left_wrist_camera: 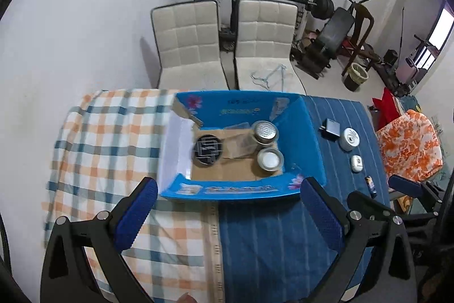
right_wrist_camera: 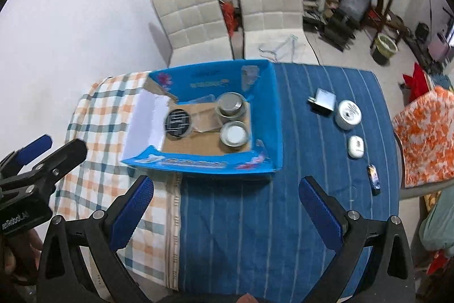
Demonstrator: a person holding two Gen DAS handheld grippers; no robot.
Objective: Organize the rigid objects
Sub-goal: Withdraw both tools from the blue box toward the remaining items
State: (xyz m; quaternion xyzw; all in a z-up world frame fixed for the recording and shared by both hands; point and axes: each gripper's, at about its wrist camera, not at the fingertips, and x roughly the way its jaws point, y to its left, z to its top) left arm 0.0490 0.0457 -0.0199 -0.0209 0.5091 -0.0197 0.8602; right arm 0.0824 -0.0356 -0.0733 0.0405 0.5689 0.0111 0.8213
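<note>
A checked cloth (left_wrist_camera: 113, 127) covers the left part of the table, and a blue striped cloth (right_wrist_camera: 298, 189) covers the right part. The left gripper (left_wrist_camera: 229, 183) hovers over the seam between them, near the front wall of the box (left_wrist_camera: 229, 190); its jaws stand wide apart and hold nothing. In the right wrist view it shows at the far left edge (right_wrist_camera: 54, 144), above the checked cloth.

The blue box sits open across the seam, with a cardboard floor. Inside it, a black round tin (left_wrist_camera: 208, 150) lies at the left. At the right stand two metal tins: a lidded one (left_wrist_camera: 264, 131) at the back and, just in front of it, one with a white top (left_wrist_camera: 270, 158). A clear wrapper (left_wrist_camera: 239, 144) lies between the black tin and these.

The right gripper (right_wrist_camera: 225, 183) hovers over the blue cloth just before the box, jaws wide apart and empty.

Right of the box, on the blue cloth, four things lie in a loose line from back to front: a grey charger (right_wrist_camera: 323, 101), a white round jar (right_wrist_camera: 348, 114), a white earbud case (right_wrist_camera: 355, 146) and a small dark lighter (right_wrist_camera: 374, 179). None touches the box.
</note>
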